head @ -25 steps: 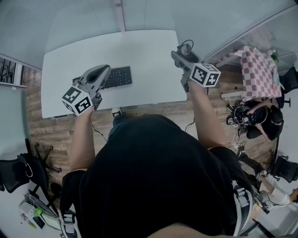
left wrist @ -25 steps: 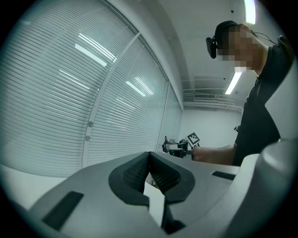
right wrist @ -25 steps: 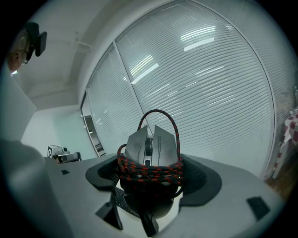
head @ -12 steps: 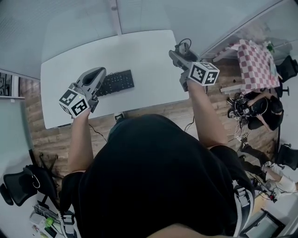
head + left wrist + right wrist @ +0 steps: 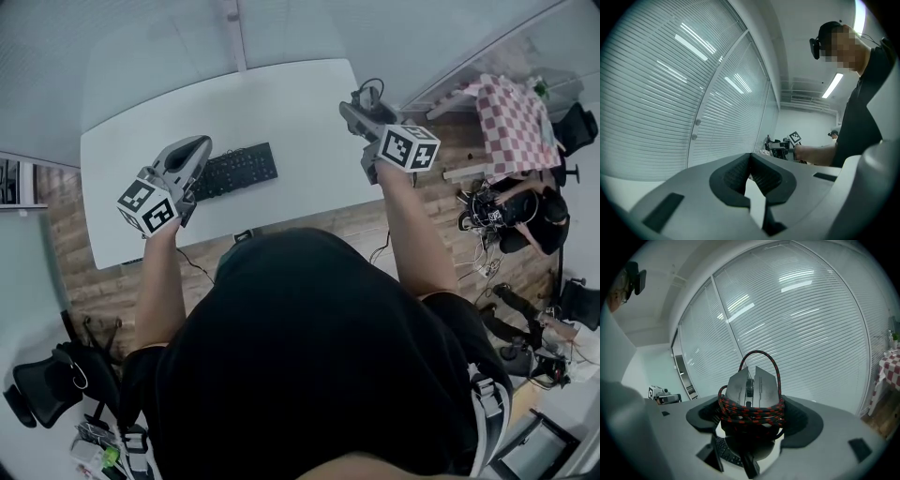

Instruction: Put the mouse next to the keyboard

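The black rectangular keyboard lies on the left half of the white rounded counter, near its front edge. The left tongs hang over the keyboard's left end. The right tongs, above the counter's right edge, hold the grey cable-wrapped mouse between them, well apart from the keyboard.

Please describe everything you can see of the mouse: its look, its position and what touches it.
The mouse is grey, plastic by its look, with two angular buttons and a dark scroll wheel between them. Its red-and-black braided cable is wound several times around the body, one loop arching over the front. It stands nose up between the jaws of the right gripper, which are shut on its sides, above the white table. Nothing else touches it.
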The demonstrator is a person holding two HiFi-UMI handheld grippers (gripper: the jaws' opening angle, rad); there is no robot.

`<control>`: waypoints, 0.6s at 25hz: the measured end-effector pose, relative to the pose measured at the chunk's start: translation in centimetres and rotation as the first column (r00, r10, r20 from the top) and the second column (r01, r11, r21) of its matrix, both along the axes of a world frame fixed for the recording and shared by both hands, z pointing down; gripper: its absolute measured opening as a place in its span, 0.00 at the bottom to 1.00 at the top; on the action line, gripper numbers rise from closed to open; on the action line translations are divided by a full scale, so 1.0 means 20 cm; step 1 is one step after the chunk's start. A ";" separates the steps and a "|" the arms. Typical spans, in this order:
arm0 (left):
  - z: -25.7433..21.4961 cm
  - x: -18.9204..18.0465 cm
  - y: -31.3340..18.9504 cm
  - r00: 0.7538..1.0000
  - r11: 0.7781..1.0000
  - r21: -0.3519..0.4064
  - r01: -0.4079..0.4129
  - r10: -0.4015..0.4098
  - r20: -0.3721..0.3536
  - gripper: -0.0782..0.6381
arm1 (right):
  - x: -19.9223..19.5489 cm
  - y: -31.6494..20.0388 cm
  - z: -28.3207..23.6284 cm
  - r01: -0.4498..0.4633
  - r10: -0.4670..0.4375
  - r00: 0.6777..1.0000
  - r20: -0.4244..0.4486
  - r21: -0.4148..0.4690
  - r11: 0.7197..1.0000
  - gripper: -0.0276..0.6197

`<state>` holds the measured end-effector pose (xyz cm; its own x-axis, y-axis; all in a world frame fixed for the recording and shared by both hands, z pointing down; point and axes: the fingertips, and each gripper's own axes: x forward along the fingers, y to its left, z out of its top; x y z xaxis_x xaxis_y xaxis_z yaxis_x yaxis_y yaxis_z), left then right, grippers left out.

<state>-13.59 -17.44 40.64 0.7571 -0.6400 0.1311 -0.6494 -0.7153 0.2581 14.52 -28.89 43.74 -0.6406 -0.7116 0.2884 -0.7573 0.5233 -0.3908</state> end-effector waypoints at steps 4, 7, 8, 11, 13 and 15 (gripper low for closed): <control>0.01 -0.10 -0.03 1.000 1.000 0.001 -0.005 0.005 -0.012 0.14 | -0.08 0.00 0.01 -0.011 0.011 1.000 -0.002 -0.004 1.000 0.64; 0.02 -0.17 -0.08 1.000 1.000 -0.001 -0.005 0.005 -0.020 0.14 | -0.12 -0.03 0.02 -0.022 0.022 1.000 -0.003 -0.009 1.000 0.64; 0.02 -0.19 -0.10 1.000 1.000 -0.002 -0.006 0.006 -0.019 0.14 | -0.13 -0.04 0.03 -0.025 0.025 1.000 -0.003 -0.010 1.000 0.64; 0.02 -0.23 -0.13 1.000 1.000 -0.004 -0.011 0.011 -0.016 0.14 | -0.15 -0.05 0.04 -0.034 0.034 0.999 -0.002 -0.017 0.999 0.64; 0.02 -0.26 -0.15 1.000 1.000 -0.004 -0.008 0.008 -0.018 0.14 | -0.16 -0.05 0.06 -0.042 0.042 0.999 -0.001 -0.026 0.999 0.64; 0.02 -0.32 -0.17 1.000 1.000 -0.005 -0.003 0.003 -0.023 0.14 | -0.18 -0.05 0.08 -0.049 0.049 0.999 -0.002 -0.034 0.998 0.64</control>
